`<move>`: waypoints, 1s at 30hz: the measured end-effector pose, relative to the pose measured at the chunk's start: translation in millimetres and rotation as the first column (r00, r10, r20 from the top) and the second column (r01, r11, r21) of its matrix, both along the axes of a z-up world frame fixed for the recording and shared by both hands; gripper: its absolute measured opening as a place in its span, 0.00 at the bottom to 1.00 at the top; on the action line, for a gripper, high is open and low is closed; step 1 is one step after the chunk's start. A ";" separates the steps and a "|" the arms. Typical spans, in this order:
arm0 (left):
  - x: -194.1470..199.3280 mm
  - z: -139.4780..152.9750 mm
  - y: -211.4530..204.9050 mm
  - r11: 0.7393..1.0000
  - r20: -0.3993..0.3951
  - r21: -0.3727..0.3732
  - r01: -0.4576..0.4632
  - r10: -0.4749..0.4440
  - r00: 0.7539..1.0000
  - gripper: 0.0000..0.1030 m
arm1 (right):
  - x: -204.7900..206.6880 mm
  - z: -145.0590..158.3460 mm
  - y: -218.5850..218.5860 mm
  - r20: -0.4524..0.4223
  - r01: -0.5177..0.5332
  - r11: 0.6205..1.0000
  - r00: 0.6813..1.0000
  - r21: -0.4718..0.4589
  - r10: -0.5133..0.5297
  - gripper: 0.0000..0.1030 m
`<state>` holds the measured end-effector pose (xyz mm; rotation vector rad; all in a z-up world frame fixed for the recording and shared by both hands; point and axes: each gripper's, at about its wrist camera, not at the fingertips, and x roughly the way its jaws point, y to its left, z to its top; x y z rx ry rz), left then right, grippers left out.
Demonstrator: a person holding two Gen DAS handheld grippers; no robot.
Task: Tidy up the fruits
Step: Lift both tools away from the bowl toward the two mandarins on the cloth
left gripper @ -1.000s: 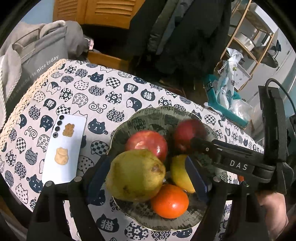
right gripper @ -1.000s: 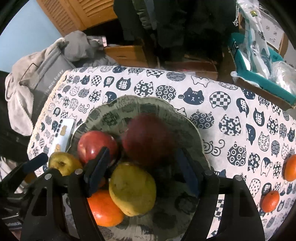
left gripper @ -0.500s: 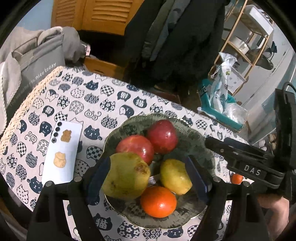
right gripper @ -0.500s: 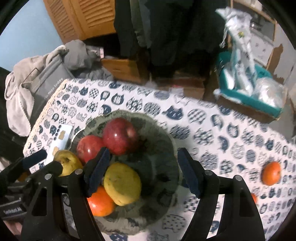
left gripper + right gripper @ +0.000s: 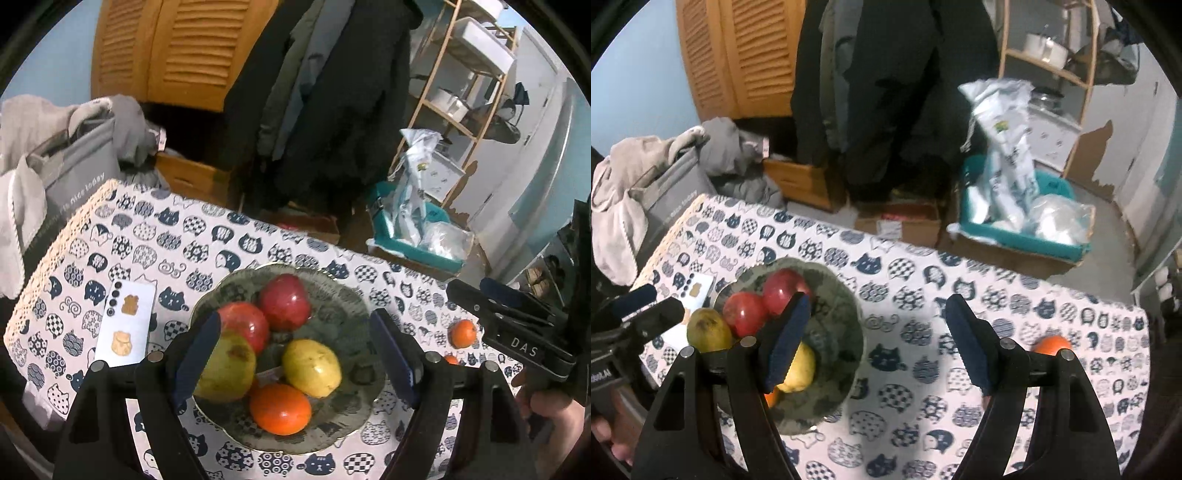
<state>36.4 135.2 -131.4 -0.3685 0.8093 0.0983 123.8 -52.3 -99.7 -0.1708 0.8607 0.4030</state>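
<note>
A green patterned plate (image 5: 343,291) on the cat-print tablecloth holds two red apples (image 5: 284,301), a green pear (image 5: 225,365), a yellow fruit (image 5: 312,367) and an orange fruit (image 5: 280,408). My left gripper (image 5: 295,354) is open and empty above the plate. My right gripper (image 5: 879,339) is open and empty, above the cloth just right of the plate (image 5: 846,306). It also shows in the left wrist view (image 5: 495,314). A loose orange fruit (image 5: 1051,345) lies on the cloth at the right, also seen in the left wrist view (image 5: 462,333).
A white phone (image 5: 125,325) lies on the cloth left of the plate. A grey bag (image 5: 74,184) with clothes stands beyond the table's left end. A teal bin (image 5: 1015,236) with plastic bags, cardboard boxes and a wooden shelf stand behind the table.
Both grippers have risen and pulled back from the plate. My right gripper let go of a red apple, which now rests on the plate, and swung right.
</note>
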 end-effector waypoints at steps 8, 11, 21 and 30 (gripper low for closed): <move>-6.6 27.6 -23.3 0.998 0.056 0.058 0.025 -0.028 0.998 0.85 | -17.9 32.4 -29.1 0.088 0.028 1.000 0.996 0.009 -0.029 0.75; -7.9 36.0 -32.3 0.997 0.073 0.065 0.041 -0.045 0.996 0.85 | -23.0 41.7 -39.5 0.114 0.044 0.999 0.992 0.013 -0.045 0.77; -13.3 63.4 -68.6 0.989 0.123 0.124 0.077 -0.092 0.988 0.92 | -41.4 66.2 -81.4 0.189 0.101 0.995 0.976 0.026 -0.104 0.81; -13.1 80.6 -100.5 0.981 0.149 0.150 0.126 -0.148 0.978 0.98 | -51.7 75.8 -124.1 0.205 0.160 0.987 0.965 0.030 -0.162 0.83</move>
